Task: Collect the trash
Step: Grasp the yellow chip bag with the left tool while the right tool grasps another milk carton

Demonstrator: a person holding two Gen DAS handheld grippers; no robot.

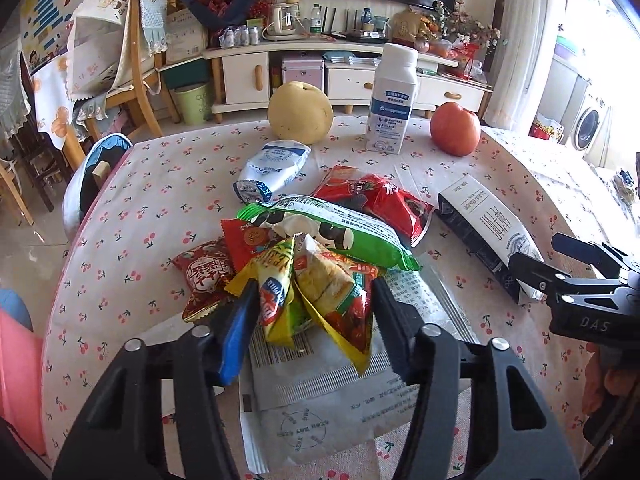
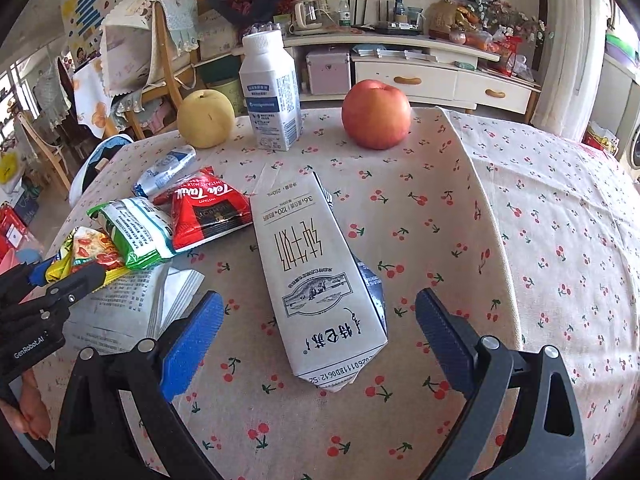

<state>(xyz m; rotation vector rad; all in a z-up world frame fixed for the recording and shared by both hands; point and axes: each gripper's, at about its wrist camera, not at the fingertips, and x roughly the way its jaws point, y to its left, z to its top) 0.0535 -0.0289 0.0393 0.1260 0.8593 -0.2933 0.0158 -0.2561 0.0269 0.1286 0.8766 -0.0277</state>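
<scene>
Left tongs [image 1: 314, 304] pinching a bundle of yellow snack wrappers [image 1: 320, 292], fingers [image 1: 240, 328] narrowed on both sides of it, raised just above a white printed bag [image 1: 328, 400] lying flat at the near edge of the table [image 1: 160, 184]. Right tongs [image 2: 318, 320] spread wide, holding nothing, straddling the near end of a flattened milk carton [image 2: 320, 280] without touching it.

Behind the bundle, a heap of trash: green wrapper [image 1: 340, 232], red foil packet [image 1: 208, 276] to the left, red tea pouch [image 1: 376, 204] farther back, crumpled blue-and-white pouch [image 1: 276, 168] beyond that. Carton lying on its side, right of the heap, top end pointing away. Upright milk bottle [image 1: 392, 100] at the far edge, capped, contents not visible; pear [image 1: 300, 110] to its left, apple [image 1: 456, 128] to its right. White bag flat, nothing showing inside it.

Left view only: red foil packet, green bin [image 1: 194, 102] on the floor beyond the table, full length of the white bag, right tongs from the side at the carton's near end. Right view only: carton's full printed face, the tea pouch's lettering, wide bare cloth on the right, left tongs [image 2: 76, 276] from the side with the yellow wrappers [image 2: 90, 254] in their tips.
</scene>
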